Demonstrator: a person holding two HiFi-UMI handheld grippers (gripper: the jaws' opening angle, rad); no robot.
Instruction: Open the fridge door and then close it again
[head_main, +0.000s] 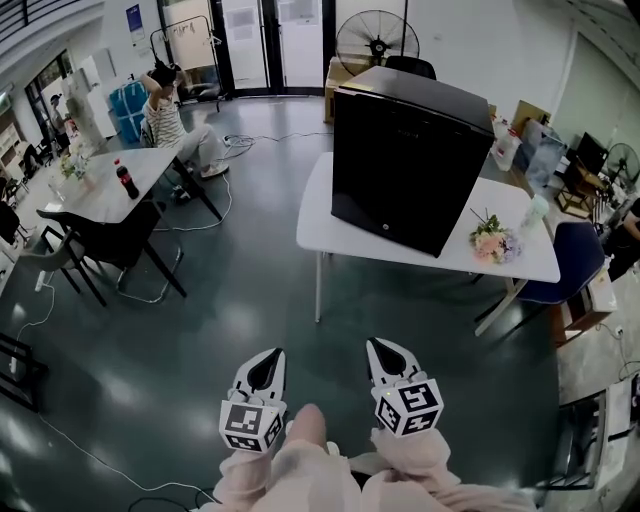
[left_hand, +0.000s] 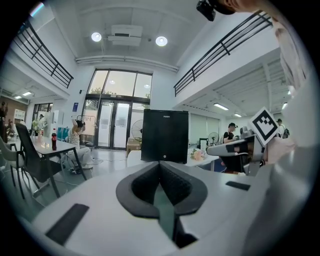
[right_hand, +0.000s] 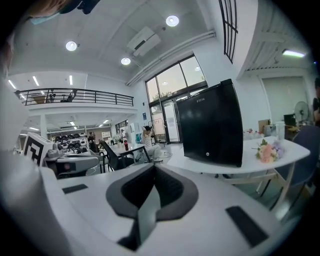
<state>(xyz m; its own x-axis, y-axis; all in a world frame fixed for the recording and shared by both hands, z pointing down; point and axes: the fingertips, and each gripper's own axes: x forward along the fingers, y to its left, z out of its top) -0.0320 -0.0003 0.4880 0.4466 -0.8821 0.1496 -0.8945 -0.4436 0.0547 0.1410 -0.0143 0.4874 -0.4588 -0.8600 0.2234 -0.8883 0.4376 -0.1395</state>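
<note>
The black fridge (head_main: 410, 160) stands on the white desk (head_main: 330, 225), its door closed, with a small bunch of flowers (head_main: 492, 242) just beside it. The left tool (head_main: 266, 370) and the right tool (head_main: 388, 358) hang low over the floor, well short of the desk. Each has its jaws pressed together on nothing.

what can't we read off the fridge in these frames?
- Inside of the fridge: hidden behind its shut door in every view.
- Handle and hinge side: none shows on the flat black door; too distant.
- The print at the door's top: too small, left gripper view.
- The round spot low on the door: lock or badge, too small, head view.
</note>
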